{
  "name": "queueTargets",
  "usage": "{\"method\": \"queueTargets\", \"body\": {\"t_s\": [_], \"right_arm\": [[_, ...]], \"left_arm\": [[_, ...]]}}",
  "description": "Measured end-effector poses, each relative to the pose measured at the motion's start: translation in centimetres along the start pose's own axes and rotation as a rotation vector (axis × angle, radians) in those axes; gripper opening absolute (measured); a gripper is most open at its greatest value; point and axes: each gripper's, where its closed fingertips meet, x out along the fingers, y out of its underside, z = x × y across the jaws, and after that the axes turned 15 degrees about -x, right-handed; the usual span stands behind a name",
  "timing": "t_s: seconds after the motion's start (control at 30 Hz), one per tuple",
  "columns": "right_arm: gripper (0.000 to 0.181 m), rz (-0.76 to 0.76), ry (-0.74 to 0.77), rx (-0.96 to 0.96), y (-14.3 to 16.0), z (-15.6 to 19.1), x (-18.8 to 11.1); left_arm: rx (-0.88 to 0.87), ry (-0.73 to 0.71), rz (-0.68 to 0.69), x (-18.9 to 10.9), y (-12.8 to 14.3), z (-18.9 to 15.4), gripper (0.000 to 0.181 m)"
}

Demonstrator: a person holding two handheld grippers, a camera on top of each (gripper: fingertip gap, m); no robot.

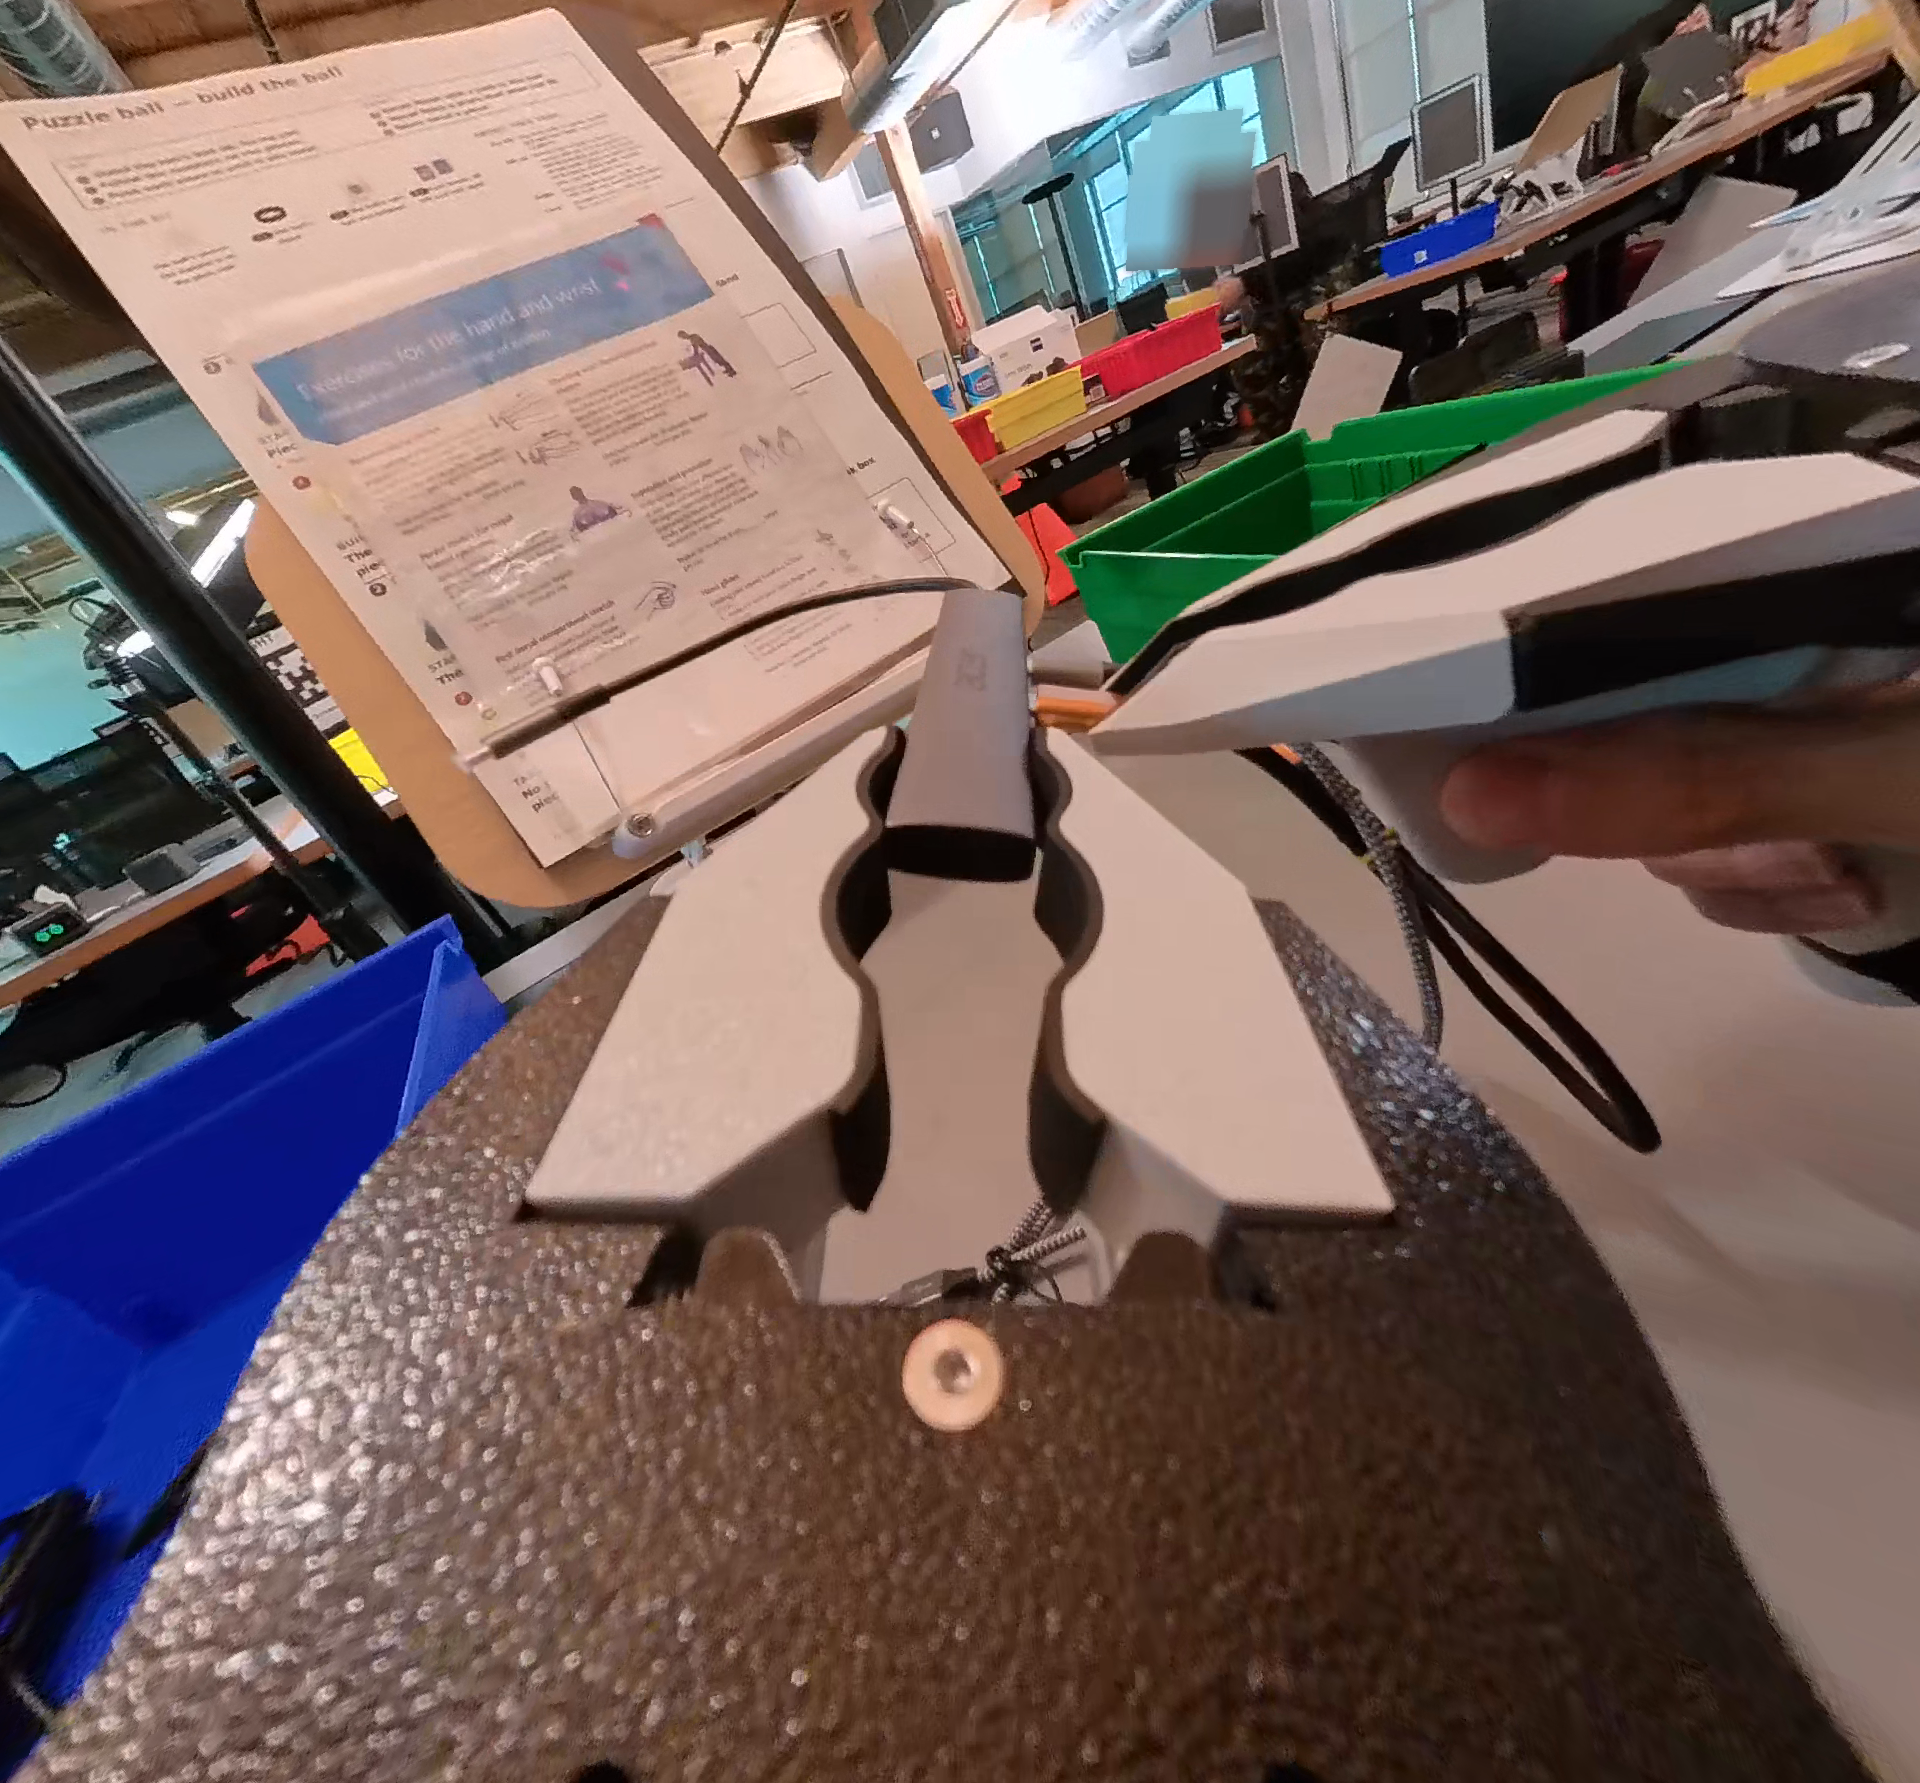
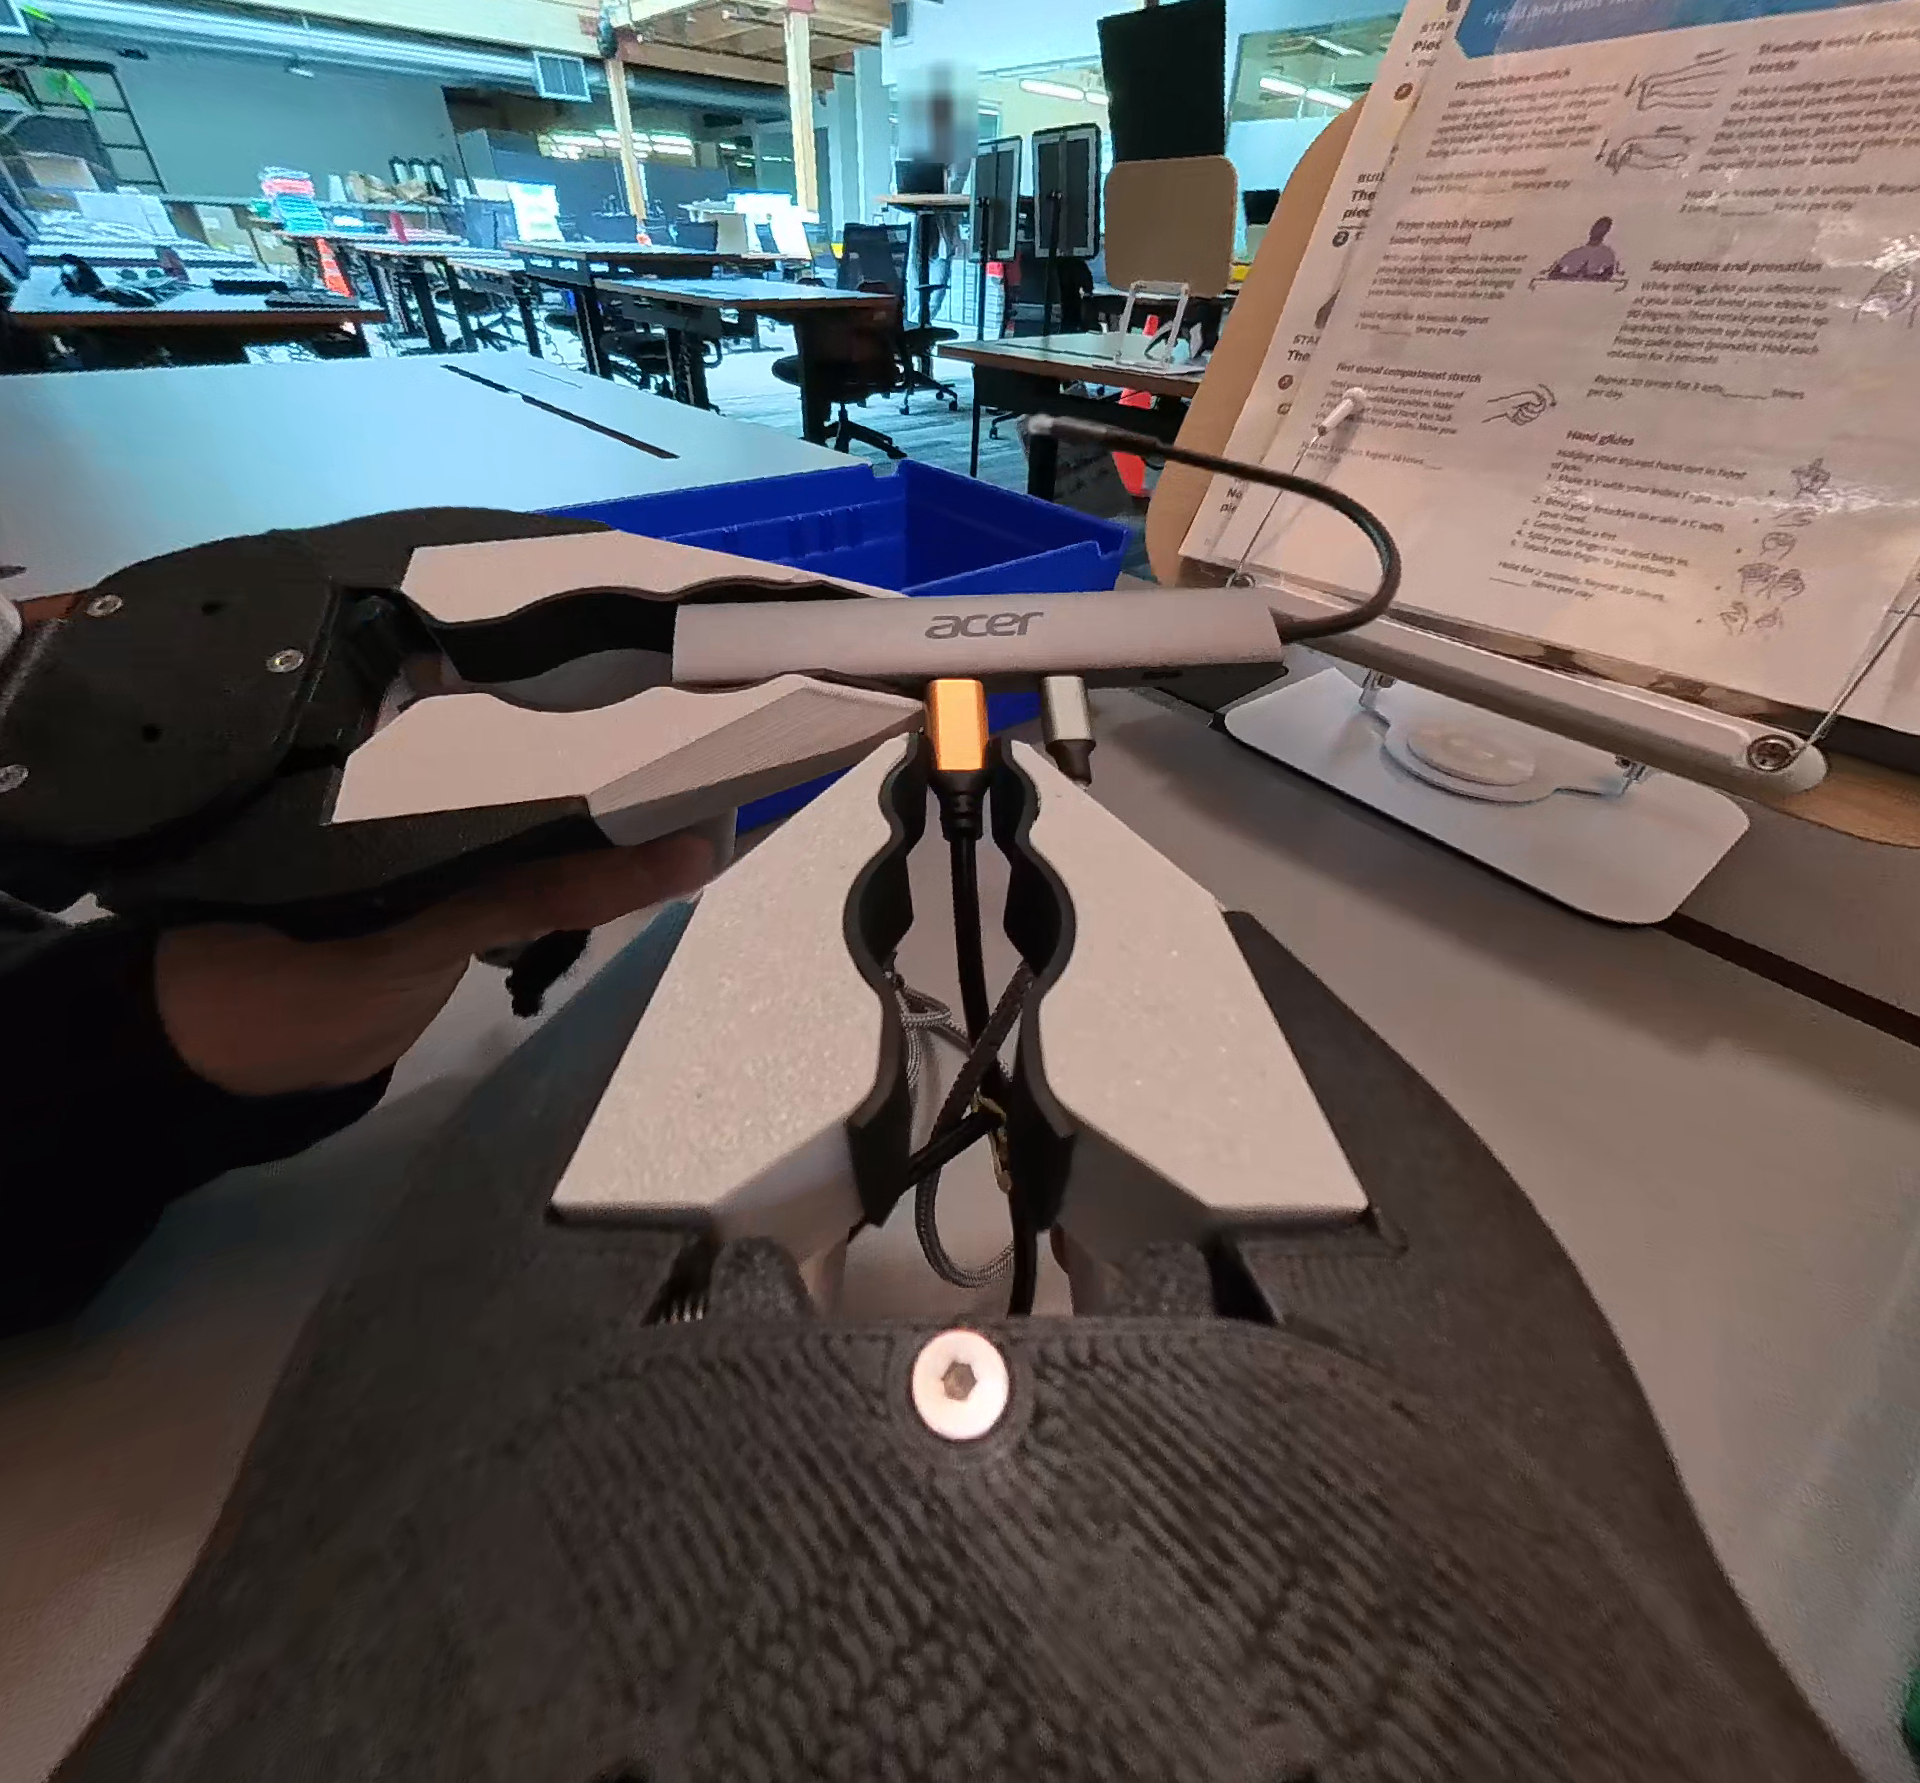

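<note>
A grey USB hub [image 2: 977, 637] is held level above the white table. My left gripper [image 1: 961, 757] is shut on one end of the hub [image 1: 971, 694]; it shows from the left in the right wrist view [image 2: 894, 647]. My right gripper [image 2: 961, 777] is shut on a cable just behind its orange plug [image 2: 956, 725], which sits in the hub's side. It enters the left wrist view [image 1: 1112, 699] from the right, at the orange plug [image 1: 1065, 713]. A silver plug [image 2: 1065, 720] sits in the hub beside it. The hub's own black lead [image 2: 1351, 528] curls up free.
A document stand with printed sheets [image 2: 1610, 331] is just behind the hub [image 1: 520, 383]. A blue bin [image 2: 894, 528] is at the left [image 1: 208, 1214], a green bin [image 1: 1247, 528] at the right. A braided cable loop [image 1: 1538, 1037] hangs over the white table [image 2: 1455, 1058]. Office desks lie beyond. The grippers are tip to tip, or close to it.
</note>
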Motion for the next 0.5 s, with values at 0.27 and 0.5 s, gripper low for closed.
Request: {"method": "queueTargets", "body": {"t_s": [0.27, 0.5], "right_arm": [[0.011, -0.046, -0.006, 0.046, -0.28, -0.03, -0.4], [0.011, -0.063, 0.037, -0.02, 0.04, -0.09, -0.27]], "left_arm": [[-0.001, 0.002, -0.008, -0.08, -0.33, -0.44, 0.021], [-0.065, 0.031, 0.002, 0.03, 0.17, -0.54, 0.021]]}}
